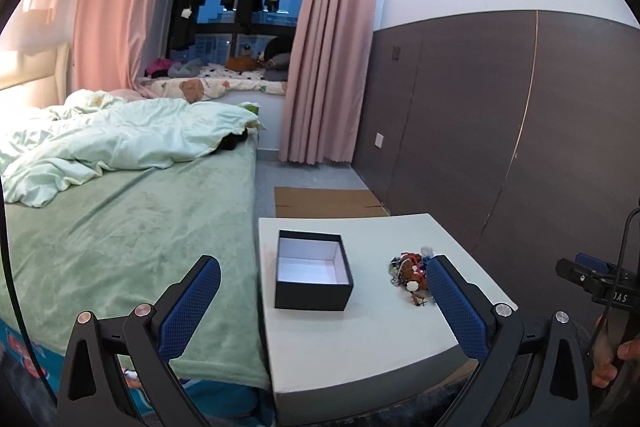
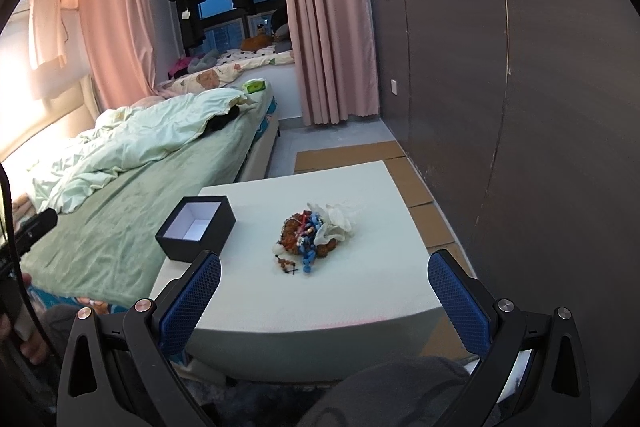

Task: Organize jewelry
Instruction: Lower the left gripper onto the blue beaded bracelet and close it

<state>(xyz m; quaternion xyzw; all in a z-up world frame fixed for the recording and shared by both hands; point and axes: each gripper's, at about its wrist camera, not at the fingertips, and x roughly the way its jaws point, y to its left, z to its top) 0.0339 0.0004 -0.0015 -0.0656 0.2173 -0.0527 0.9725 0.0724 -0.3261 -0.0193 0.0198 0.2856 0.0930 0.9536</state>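
A black box with a white inside (image 1: 313, 270) stands open and empty on the left part of a white table (image 1: 380, 339). It also shows in the right wrist view (image 2: 197, 228). A pile of beaded jewelry (image 2: 310, 237), brown, blue and red with a white frilly piece, lies at the table's middle right; in the left wrist view the pile (image 1: 409, 273) is partly hidden behind my right finger. My left gripper (image 1: 322, 277) is open and empty, held back from the table's near edge. My right gripper (image 2: 324, 273) is open and empty, also short of the table (image 2: 360, 307).
A bed with a green sheet and rumpled quilt (image 1: 120, 187) runs along the table's left side. A dark wall panel (image 1: 500, 115) stands on the right. Flat cardboard (image 2: 360, 155) lies on the floor behind the table. Pink curtains (image 1: 320, 47) hang at the back.
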